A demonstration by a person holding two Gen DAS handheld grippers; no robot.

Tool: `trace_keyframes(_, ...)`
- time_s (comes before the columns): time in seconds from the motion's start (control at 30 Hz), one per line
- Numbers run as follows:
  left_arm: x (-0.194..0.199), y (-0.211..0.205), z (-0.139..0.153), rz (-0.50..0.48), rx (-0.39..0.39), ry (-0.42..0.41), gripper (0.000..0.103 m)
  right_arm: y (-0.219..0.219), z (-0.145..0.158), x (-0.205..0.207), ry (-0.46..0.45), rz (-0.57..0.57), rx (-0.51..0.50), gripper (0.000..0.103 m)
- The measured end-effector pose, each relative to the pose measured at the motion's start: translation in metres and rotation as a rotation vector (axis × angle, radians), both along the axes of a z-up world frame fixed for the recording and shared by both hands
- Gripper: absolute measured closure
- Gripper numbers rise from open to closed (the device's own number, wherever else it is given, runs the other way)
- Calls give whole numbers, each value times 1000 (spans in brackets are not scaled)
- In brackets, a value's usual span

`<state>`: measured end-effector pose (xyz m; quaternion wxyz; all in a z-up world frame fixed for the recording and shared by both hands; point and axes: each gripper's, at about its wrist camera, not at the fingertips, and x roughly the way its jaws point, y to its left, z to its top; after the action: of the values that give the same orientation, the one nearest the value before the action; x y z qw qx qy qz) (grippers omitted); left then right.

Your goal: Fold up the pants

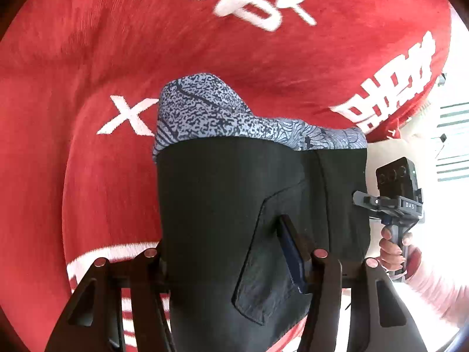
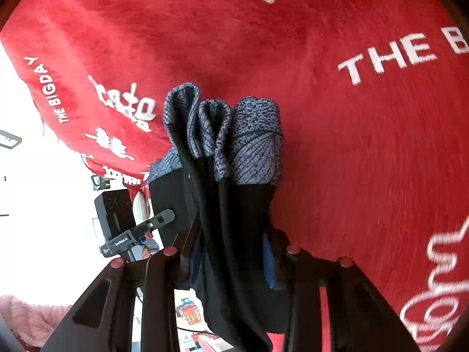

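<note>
The pants (image 1: 222, 205) are black with a blue patterned waistband (image 1: 205, 111). They hang lifted above a red blanket (image 1: 88, 58). My left gripper (image 1: 234, 261) is shut on the black fabric, with a back pocket (image 1: 269, 264) beside its right finger. My right gripper (image 2: 231, 255) is shut on bunched folds of the pants (image 2: 234, 205), the waistband (image 2: 252, 140) standing up past the fingers. The right gripper also shows in the left wrist view (image 1: 392, 202), at the pants' right edge. The left gripper shows in the right wrist view (image 2: 137, 228).
The red blanket (image 2: 351, 146) with white lettering fills the background in both views. Its edge (image 2: 96, 161) runs at the left of the right wrist view, with bright floor beyond. A hand in a pink sleeve (image 1: 410, 264) holds the right gripper's handle.
</note>
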<state>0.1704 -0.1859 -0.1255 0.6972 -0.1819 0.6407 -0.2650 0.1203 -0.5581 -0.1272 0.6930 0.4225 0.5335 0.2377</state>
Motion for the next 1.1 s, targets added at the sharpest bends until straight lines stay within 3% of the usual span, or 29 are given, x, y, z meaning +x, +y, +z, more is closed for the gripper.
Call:
trace_keyframes(0.3, -56, 3, 30, -25, 16, -1, 44, 13, 15, -61, 8, -20, 41, 66)
trace_keyframes(0.5, -93, 13, -5, -26, 58, 74, 44, 31, -17, -97, 62, -19, 18, 66)
trace_keyframes(0.63, -104, 22, -20, -2, 63, 47, 40, 34, -38, -106, 49, -34, -66, 61)
trace_keyframes(0.77, -106, 19, -21, 23, 165, 11, 17, 43, -30, -104, 8, -33, -236, 47)
trace_keyframes(0.93, -108, 9, -11, 24, 275, -11, 17, 54, -11, -103, 0, -13, -438, 40)
trace_keyframes(1.1, -109, -5, 4, 20, 422, -9, 17, 54, 1, -113, 40, -5, -543, 37)
